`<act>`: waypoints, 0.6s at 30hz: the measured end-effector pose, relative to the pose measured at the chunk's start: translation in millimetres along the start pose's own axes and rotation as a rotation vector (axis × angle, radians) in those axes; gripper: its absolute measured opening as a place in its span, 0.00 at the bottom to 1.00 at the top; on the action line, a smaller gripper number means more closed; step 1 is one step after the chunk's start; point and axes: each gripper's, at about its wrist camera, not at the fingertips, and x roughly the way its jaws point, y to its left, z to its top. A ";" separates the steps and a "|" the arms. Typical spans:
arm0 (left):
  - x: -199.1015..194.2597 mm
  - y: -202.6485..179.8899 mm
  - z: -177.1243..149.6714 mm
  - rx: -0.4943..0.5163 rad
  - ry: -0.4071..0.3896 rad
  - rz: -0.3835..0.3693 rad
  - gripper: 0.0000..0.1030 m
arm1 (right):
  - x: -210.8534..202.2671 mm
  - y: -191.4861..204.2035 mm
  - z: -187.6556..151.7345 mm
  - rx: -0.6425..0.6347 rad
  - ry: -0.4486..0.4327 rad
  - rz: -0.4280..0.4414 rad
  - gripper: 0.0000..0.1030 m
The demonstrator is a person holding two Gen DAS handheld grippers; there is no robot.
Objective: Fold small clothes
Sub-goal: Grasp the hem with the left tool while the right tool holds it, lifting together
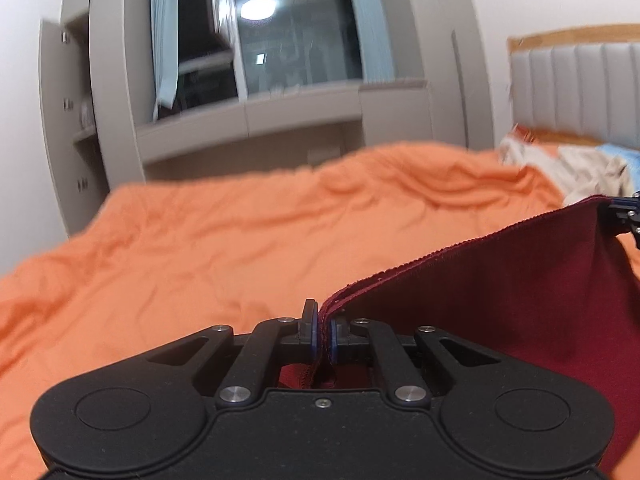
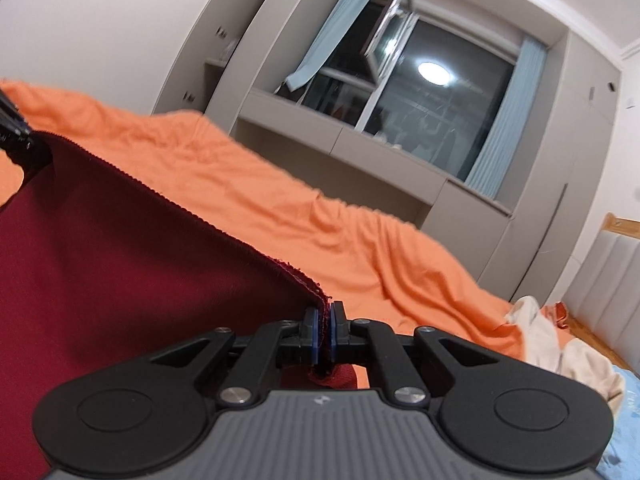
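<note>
Orange bedspread [image 1: 200, 232] is spread over the bed as the folding surface, with a pale heap of other clothes [image 2: 560, 344] lying near the headboard. Above it, a dark red garment [image 1: 500, 300] is held stretched by its hemmed top edge, so that it hangs flat, probably for laying down. Each corner is pinched between closed fingers: left gripper [image 1: 322, 334], right gripper [image 2: 324, 336].

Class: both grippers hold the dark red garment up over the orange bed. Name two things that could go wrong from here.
1. The left gripper and right gripper each pinch only the edge of the garment, so a corner might slip out.
2. The bedcover is rumpled, so the garment may land creased.
</note>
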 end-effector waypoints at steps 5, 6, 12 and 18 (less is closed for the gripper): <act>47.6 8.6 -10.5 -0.045 0.093 0.006 0.06 | 46.6 10.5 -14.8 -0.029 0.058 0.013 0.06; 55.1 9.5 -12.5 -0.051 0.103 0.008 0.06 | 50.3 14.4 -20.6 -0.033 0.069 0.017 0.06; 94.8 14.9 -19.0 -0.075 0.166 0.021 0.06 | 83.7 27.7 -39.0 -0.064 0.135 0.048 0.06; 124.7 19.2 -33.3 -0.105 0.249 0.016 0.07 | 97.1 33.5 -53.5 -0.063 0.212 0.079 0.07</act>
